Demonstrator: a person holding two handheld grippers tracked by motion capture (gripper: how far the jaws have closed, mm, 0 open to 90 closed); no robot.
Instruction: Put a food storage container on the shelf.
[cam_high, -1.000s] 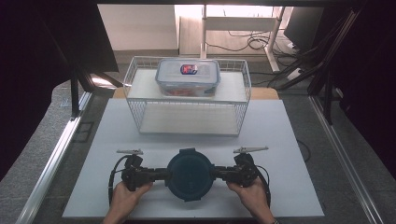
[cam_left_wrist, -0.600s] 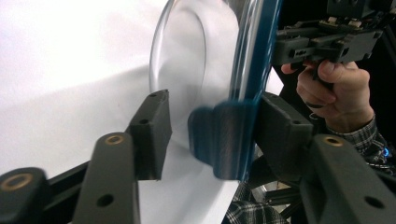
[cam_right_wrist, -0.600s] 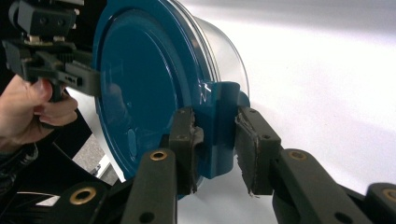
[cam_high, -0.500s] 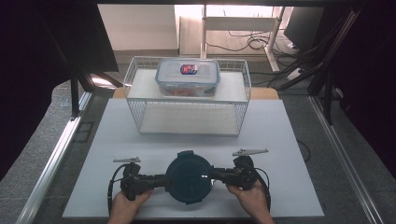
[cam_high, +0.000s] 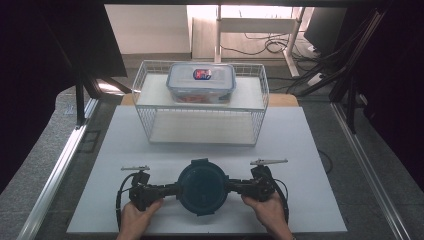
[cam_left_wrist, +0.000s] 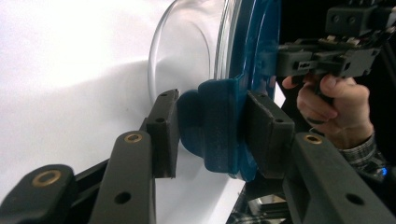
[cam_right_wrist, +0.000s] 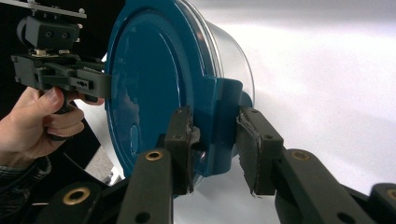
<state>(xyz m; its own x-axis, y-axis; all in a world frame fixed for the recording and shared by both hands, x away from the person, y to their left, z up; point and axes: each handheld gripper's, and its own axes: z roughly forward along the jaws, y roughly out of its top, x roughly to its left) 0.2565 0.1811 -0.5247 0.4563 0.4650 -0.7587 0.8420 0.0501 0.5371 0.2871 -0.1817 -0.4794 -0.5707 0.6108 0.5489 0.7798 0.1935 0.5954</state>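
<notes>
Broadly, the white surface (cam_high: 310, 150) carries a wire basket (cam_high: 260, 107) at the back, with a clear lidded box (cam_high: 201, 82) resting on its upper shelf; what the box holds is hard to make out. Nearer the person sits a round glass container with a dark blue lid (cam_high: 202, 186), lying between the two grippers. From above, the lid hides the glass bowl, and the person's forearms are cut off at the bottom edge.

The left gripper (cam_high: 167, 189) reaches in from the container's left side. In the left gripper view its fingers (cam_left_wrist: 166, 130) straddle a blue latch tab (cam_left_wrist: 215, 126) on the lid's rim; they have just been closing, and both pads now sit against the tab, clamping it.

The right gripper (cam_high: 237, 186) meets the opposite side. In the right gripper view its fingers (cam_right_wrist: 254, 149) bracket the other latch tab (cam_right_wrist: 224, 126), partly apart to the tab's width; the far pad looks pressed to it, while contact at the near pad is hard to judge.
</notes>
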